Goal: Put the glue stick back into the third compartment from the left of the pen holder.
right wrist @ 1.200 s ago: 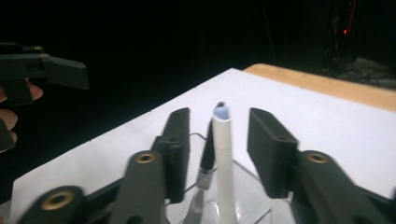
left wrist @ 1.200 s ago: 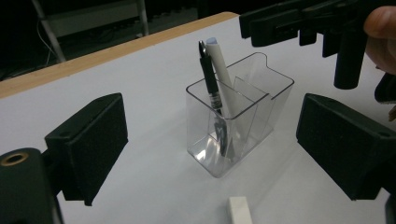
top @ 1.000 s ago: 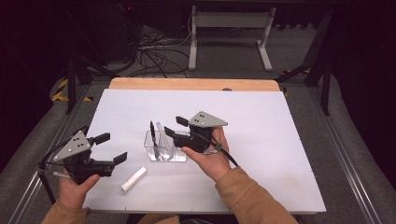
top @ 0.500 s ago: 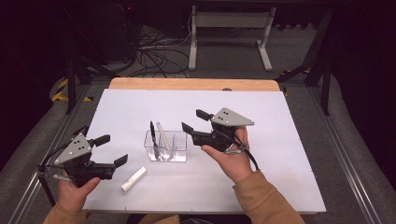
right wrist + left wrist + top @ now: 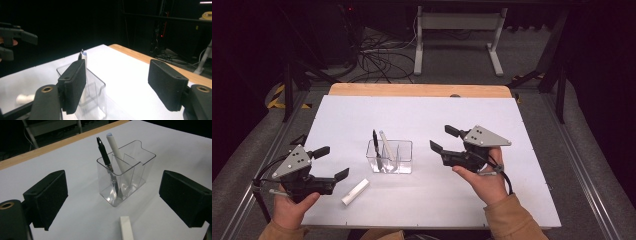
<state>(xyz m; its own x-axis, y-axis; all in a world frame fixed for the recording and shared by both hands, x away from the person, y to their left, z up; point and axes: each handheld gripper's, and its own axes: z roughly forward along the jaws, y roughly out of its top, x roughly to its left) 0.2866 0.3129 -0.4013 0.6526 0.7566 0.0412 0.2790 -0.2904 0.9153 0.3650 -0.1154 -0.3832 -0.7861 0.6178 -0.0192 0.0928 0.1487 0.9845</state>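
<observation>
Both claws gape apart from the clear holder (image 5: 391,157), near mid-table.

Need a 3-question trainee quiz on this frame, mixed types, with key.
1. True or false: the black pen and the white marker stand in the clear organizer.
2. Which gripper is nearer the white cylinder lying on the table? A) left gripper B) right gripper
3. Fill in: both grippers' jaws are ____ and hold nothing.

Key: 1 true; 2 A; 3 open.
</observation>
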